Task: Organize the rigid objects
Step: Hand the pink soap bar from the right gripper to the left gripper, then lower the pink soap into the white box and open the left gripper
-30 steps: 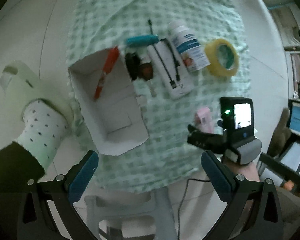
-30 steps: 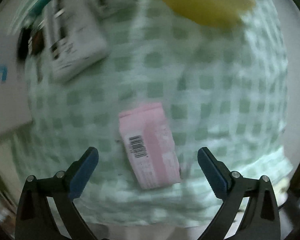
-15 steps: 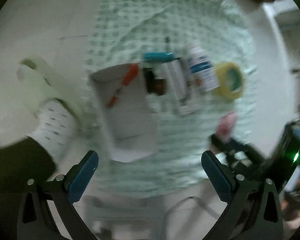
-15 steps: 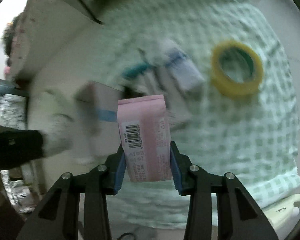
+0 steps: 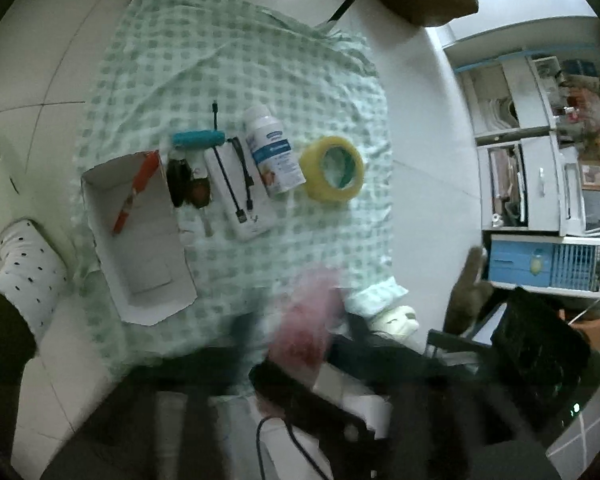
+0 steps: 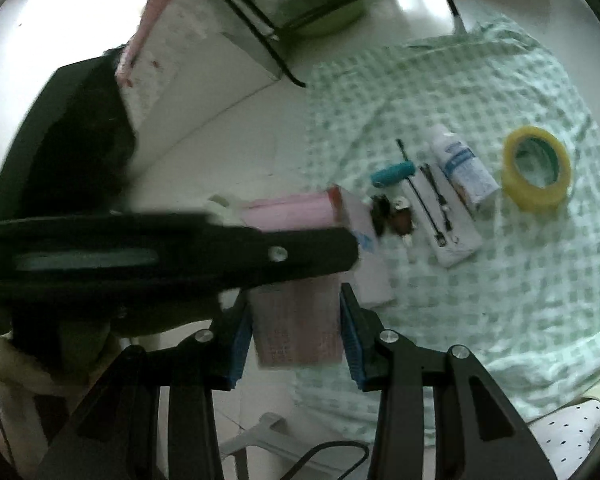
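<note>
A pink box (image 6: 296,332) is held up above the green checked cloth (image 6: 500,280), with my right gripper (image 6: 296,320) shut on its lower half. My left gripper (image 5: 296,328) comes in from the left, its jaws closing. One of its fingers (image 6: 300,256) lies across the box's face. In the left wrist view the pink box (image 5: 308,312) is a blur between dark fingers. On the cloth lie an open cardboard box (image 5: 140,240) with a red pen (image 5: 136,192), a teal tool (image 5: 198,139), keys (image 5: 188,184), a white power bank (image 5: 240,188), a bottle (image 5: 276,156) and a yellow tape roll (image 5: 332,168).
A foot in a dotted sock (image 5: 28,268) rests left of the cardboard box. Shelves (image 5: 532,140) and a blue-white appliance (image 5: 540,264) stand to the right. A black wire rack (image 6: 284,20) stands beyond the cloth on the white tiled floor.
My right gripper shut on the pink box and lifted it off the cloth. My left gripper, wide open before, has closed in around the raised box.
</note>
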`<action>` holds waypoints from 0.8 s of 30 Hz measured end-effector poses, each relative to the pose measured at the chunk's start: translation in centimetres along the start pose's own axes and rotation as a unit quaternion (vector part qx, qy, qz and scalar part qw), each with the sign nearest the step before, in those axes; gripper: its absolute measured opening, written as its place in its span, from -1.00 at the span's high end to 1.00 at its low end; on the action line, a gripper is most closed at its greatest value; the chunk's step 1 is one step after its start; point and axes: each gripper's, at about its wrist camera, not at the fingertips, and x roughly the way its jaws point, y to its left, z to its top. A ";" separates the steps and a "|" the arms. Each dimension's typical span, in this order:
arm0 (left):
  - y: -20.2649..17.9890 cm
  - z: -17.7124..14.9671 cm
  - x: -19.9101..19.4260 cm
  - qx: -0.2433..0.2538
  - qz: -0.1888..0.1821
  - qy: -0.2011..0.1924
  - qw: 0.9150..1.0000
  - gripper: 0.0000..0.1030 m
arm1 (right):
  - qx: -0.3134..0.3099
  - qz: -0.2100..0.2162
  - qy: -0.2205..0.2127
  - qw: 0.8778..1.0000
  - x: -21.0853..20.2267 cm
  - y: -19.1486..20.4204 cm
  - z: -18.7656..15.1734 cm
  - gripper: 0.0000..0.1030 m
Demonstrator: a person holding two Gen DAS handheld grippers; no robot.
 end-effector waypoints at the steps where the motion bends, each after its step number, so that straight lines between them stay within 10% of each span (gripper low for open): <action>1: 0.5 0.1 0.0 -0.002 -0.002 -0.007 1.000 0.70 | -0.001 -0.003 -0.007 1.000 -0.2 0.3 -0.1 0.19; 9: 2.1 0.1 -2.9 -0.029 0.085 -0.078 0.993 0.74 | -0.054 -0.076 0.053 0.994 3.4 1.1 -1.2 -0.24; 17: 5.6 0.1 -3.5 -0.102 0.122 -0.111 0.981 0.74 | -0.135 -0.304 0.151 0.931 8.9 -3.3 -3.8 -0.69; 24: 6.9 2.2 -1.0 -0.138 0.133 -0.106 0.976 0.74 | -0.012 -0.289 0.180 0.940 9.1 -8.3 -4.0 -0.69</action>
